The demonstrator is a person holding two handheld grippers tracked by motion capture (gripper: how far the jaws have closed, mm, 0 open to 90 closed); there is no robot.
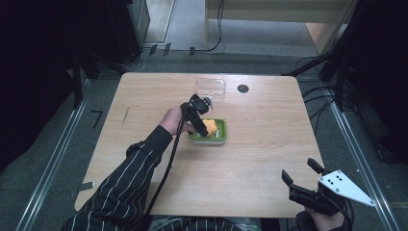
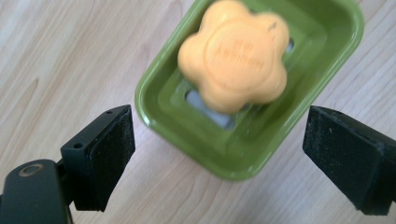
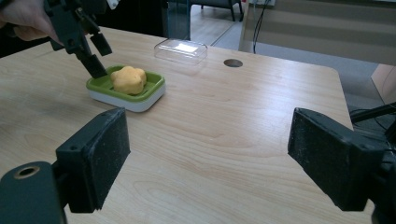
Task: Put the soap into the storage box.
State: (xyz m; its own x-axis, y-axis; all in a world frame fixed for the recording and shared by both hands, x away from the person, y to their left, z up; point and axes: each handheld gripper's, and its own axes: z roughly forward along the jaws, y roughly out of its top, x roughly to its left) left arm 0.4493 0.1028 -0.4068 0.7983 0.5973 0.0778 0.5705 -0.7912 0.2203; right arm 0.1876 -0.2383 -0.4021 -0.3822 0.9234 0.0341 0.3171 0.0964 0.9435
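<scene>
An orange flower-shaped soap (image 1: 210, 126) lies in a green soap dish (image 1: 220, 135) near the middle of the wooden table. My left gripper (image 1: 201, 117) hovers just over the dish's left end, open, with its pads apart and nothing between them. In the left gripper view the soap (image 2: 233, 56) rests in the dish (image 2: 261, 144) beyond the open left gripper (image 2: 219, 158). My right gripper (image 1: 303, 174) is open at the table's near right edge. In the right gripper view the soap (image 3: 128, 79), the dish (image 3: 140, 99) and the left gripper (image 3: 102, 59) show far off.
A clear plastic lid (image 1: 210, 86) lies behind the dish, near the table's far edge, with a round cable hole (image 1: 243, 88) to its right. A striped sleeve (image 1: 120, 183) crosses the near left of the table. Cables lie on the floor around the table.
</scene>
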